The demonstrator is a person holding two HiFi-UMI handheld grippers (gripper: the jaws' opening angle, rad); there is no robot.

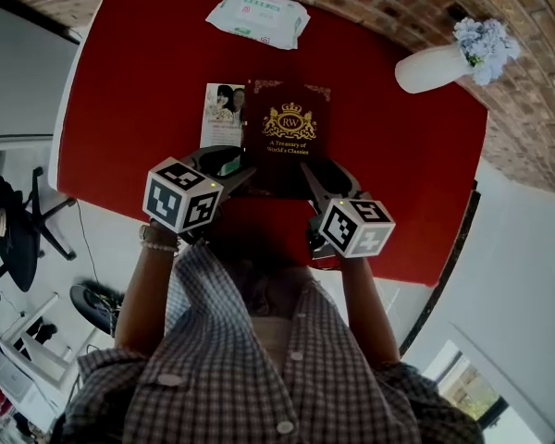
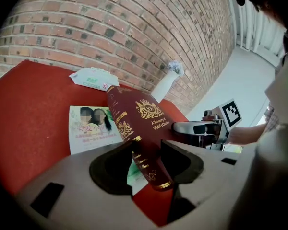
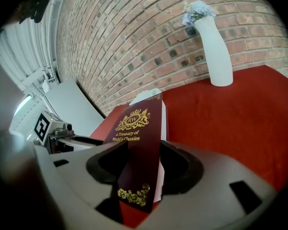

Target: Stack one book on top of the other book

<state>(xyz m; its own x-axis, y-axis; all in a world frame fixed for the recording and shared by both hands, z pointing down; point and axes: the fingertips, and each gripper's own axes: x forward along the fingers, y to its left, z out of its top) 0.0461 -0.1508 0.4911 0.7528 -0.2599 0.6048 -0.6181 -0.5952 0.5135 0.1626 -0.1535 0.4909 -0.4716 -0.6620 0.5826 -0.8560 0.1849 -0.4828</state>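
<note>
Maroon book (image 1: pixel 289 137), gold crest and lettering, tilted, partly covering photo book (image 1: pixel 221 111) on red worktop (image 1: pixel 129 81). Near corners clamped: left gripper (image 1: pixel 236 170) jaws on one, right gripper (image 1: pixel 318 179) jaws on other.

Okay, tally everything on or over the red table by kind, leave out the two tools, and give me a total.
Books: 2 (maroon book, photo-cover book)
Packets: 1 (white packet)
Vases: 1 (white vase with flowers in it)
Total: 4
</note>
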